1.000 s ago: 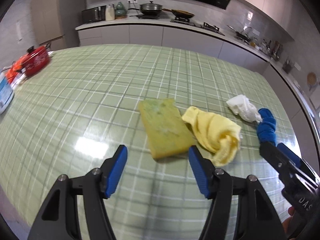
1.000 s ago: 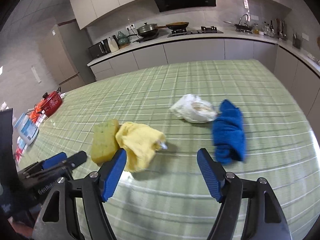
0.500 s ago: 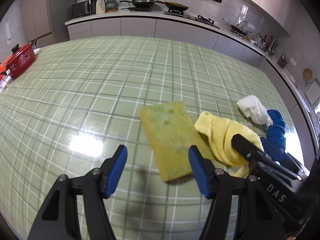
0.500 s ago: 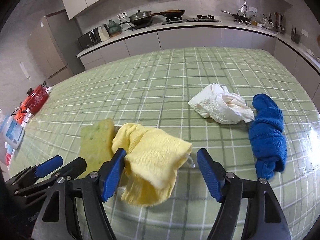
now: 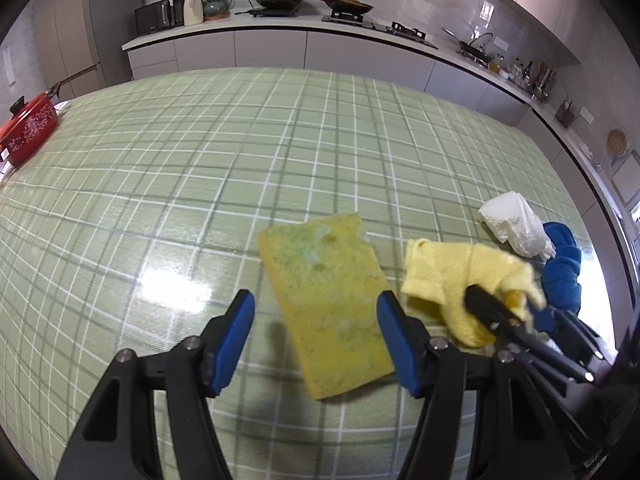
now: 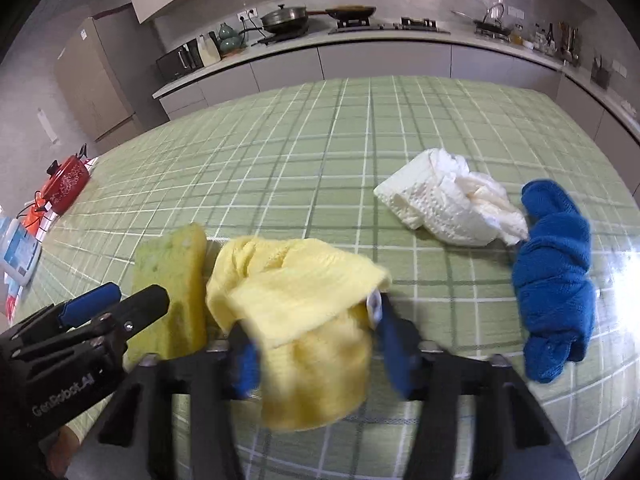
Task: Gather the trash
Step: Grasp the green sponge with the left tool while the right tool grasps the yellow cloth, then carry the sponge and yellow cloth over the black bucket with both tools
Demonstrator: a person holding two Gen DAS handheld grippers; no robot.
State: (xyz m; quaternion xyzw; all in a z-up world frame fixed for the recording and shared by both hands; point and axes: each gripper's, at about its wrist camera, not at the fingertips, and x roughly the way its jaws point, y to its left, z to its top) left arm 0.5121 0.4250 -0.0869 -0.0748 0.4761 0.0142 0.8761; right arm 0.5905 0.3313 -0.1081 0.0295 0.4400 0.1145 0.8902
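A yellow sponge [image 5: 328, 296] lies on the green checked table [image 5: 240, 140]; my left gripper [image 5: 316, 336] is open, its jaws either side of the sponge's near end. My right gripper [image 6: 316, 356] has closed in on a crumpled yellow cloth [image 6: 304, 300], blue pads [image 6: 394, 356] pressing its sides; the motion is blurred. The cloth also shows in the left wrist view [image 5: 460, 280], with the right gripper [image 5: 508, 316] on it. A crumpled white paper towel [image 6: 452, 204] and a blue cloth [image 6: 556, 280] lie to the right.
A red pot [image 5: 26, 128] stands at the table's far left edge, with a white and blue item [image 6: 18, 248] near it. A kitchen counter [image 6: 360, 40] with pans and a microwave runs behind the table.
Both grippers moved forward. My right gripper's jaws narrowed from wide open onto the yellow cloth. The left gripper now straddles the sponge's near end.
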